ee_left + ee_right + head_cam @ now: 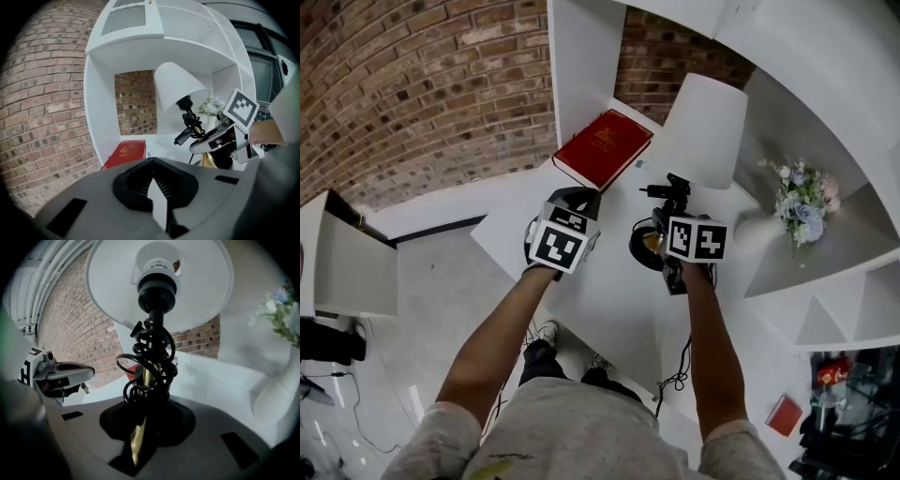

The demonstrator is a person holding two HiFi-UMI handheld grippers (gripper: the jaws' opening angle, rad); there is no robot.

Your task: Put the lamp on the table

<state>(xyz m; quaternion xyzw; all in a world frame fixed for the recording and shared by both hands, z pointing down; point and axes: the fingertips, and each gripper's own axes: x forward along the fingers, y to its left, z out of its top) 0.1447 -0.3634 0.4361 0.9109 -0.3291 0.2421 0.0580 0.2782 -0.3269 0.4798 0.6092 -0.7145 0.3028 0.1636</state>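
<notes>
The lamp has a white shade (708,127), a black socket, a brass stem (143,394) with black cord coiled round it, and a black round base (643,242). My right gripper (666,246) is shut on the brass stem low down, just above the base, and the stem runs up between its jaws (140,437). The lamp is upright over the white surface (609,281); I cannot tell whether its base touches it. My left gripper (575,199) hangs left of the lamp, apart from it, with its jaws together (152,164) and nothing in them.
A red book (602,147) lies flat at the back left, against the white upright panel (581,66). A white vase of pale flowers (802,202) stands to the lamp's right. The shelf unit's white shelves curve overhead. Brick wall is behind, grey floor at the left.
</notes>
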